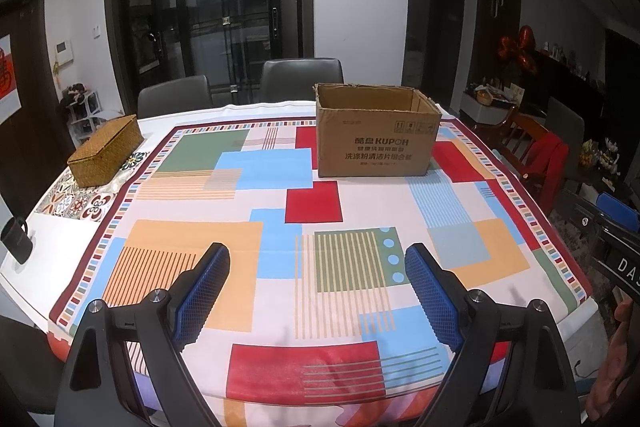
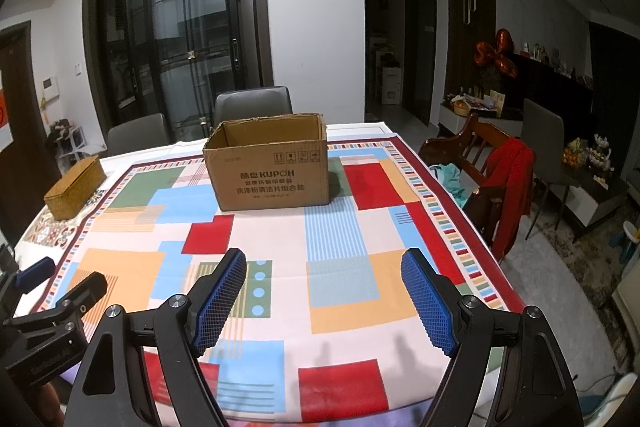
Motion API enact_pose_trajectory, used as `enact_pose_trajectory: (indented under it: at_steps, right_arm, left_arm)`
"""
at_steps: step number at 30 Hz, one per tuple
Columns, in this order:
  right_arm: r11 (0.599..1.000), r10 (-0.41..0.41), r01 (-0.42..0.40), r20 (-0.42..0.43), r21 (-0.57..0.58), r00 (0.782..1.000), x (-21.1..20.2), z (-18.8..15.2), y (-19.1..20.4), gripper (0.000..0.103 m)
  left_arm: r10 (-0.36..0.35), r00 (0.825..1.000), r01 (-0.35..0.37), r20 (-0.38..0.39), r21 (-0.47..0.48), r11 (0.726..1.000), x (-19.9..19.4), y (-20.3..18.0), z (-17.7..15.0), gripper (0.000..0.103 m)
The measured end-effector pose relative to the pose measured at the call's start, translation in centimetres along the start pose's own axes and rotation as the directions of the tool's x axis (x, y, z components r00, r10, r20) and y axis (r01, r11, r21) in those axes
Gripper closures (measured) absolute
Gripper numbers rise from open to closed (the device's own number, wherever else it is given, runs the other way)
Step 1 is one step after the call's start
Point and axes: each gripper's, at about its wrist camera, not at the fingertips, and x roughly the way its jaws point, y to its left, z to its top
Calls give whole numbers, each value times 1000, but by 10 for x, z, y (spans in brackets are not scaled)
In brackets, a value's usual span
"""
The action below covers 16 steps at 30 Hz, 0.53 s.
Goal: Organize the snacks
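Note:
An open-topped cardboard box [image 1: 376,143] [image 2: 270,171] stands on the far half of the table, on a colourful patterned tablecloth [image 1: 280,227] [image 2: 320,247]. What it holds is hidden by its walls. No snacks show on the cloth. My left gripper [image 1: 318,259] hovers over the near part of the table, open, with nothing between its blue pads. My right gripper [image 2: 326,263] is likewise open and empty, well short of the box. The left gripper [image 2: 60,283] also shows at the left edge of the right wrist view.
A woven lidded basket [image 1: 106,155] [image 2: 74,193] sits at the table's far left. A dark mug [image 1: 16,239] stands near the left edge. Grey chairs [image 1: 302,77] line the far side; a wooden chair with a red garment [image 2: 508,183] stands at the right.

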Motion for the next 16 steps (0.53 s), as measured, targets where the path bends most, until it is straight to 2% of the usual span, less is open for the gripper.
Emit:
enact_pose_trajectory:
  at_steps: [16]
  right_arm:
    - [1000,2,-2,-11,5,1000,4,0,-1,22]
  left_arm:
    - [-4,1000,4,2,5,1000,3,-1,3,13]
